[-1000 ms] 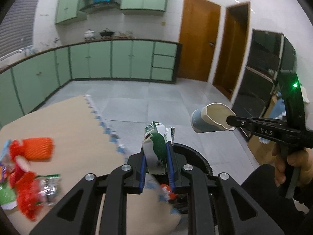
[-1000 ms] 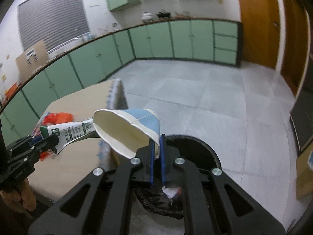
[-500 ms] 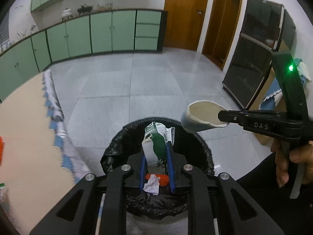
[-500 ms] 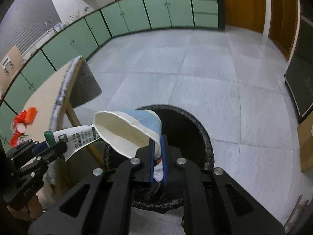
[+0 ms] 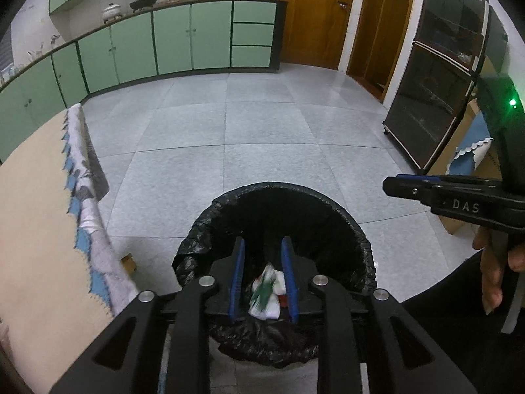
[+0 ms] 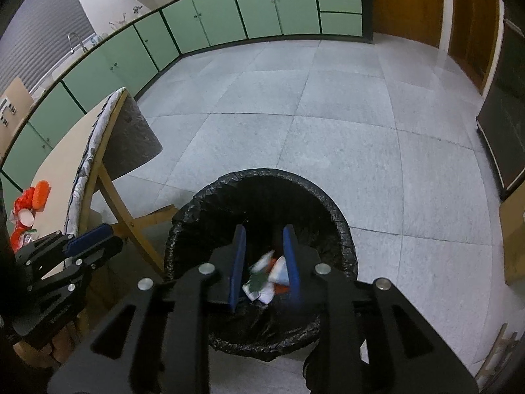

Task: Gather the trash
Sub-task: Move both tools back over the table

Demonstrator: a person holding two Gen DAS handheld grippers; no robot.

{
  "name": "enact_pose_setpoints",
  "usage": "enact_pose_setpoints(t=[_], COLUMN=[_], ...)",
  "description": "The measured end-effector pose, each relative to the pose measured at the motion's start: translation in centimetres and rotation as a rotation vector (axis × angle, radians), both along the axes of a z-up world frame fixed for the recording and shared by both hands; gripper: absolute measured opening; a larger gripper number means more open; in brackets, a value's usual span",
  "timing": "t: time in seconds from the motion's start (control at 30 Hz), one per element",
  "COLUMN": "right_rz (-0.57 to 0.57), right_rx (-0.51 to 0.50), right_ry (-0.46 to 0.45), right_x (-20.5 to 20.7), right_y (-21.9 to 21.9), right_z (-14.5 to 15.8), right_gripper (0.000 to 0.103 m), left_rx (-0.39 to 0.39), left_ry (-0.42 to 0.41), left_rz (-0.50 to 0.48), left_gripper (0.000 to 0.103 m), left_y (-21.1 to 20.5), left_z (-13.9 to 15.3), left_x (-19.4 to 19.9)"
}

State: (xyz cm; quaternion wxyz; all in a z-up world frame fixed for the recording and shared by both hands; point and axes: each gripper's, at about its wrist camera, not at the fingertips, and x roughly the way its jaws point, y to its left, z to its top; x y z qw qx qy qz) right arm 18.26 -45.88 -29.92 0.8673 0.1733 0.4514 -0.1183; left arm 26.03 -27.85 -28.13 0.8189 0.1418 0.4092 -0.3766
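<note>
While both claws hang over the black-lined bin (image 5: 275,203), each stands wide with nothing between its blue pads: the left claw (image 5: 262,279) and the right claw (image 6: 264,266) are empty. Crumpled white, green and orange trash (image 6: 265,279) lies at the bottom of the bin. More remains, I judge: red and orange wrappers (image 6: 31,202) sit on the tabletop (image 6: 65,164), well apart from the bin.

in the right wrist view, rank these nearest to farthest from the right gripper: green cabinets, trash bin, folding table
1. Trash bin: directly below the right gripper, its open fingers over the bin's mouth.
2. Folding table: to the left, beside the bin.
3. Green cabinets: along the far wall, across the tiled floor.
</note>
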Motion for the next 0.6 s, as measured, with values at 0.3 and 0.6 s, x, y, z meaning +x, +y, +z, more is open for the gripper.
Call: enact_pose_setpoints(t=[0.3, 0.6], right_rz=[0.122, 0.369], right_rx=[-0.087, -0.060], right_ry=[-0.091, -0.186], right_x=[-1.6, -0.5], right_y=[5.9, 17.1], right_z=[5.6, 10.6], right_gripper=[0.042, 0.055], left_rx=[-0.040, -0.035], left_ry=[-0.095, -0.204], left_rz=[0.180, 0.578], left_gripper=[0.066, 0.092], left_y=[7.6, 23.5], left_z=[5.5, 10.7], left_x=[-3.0, -6.7])
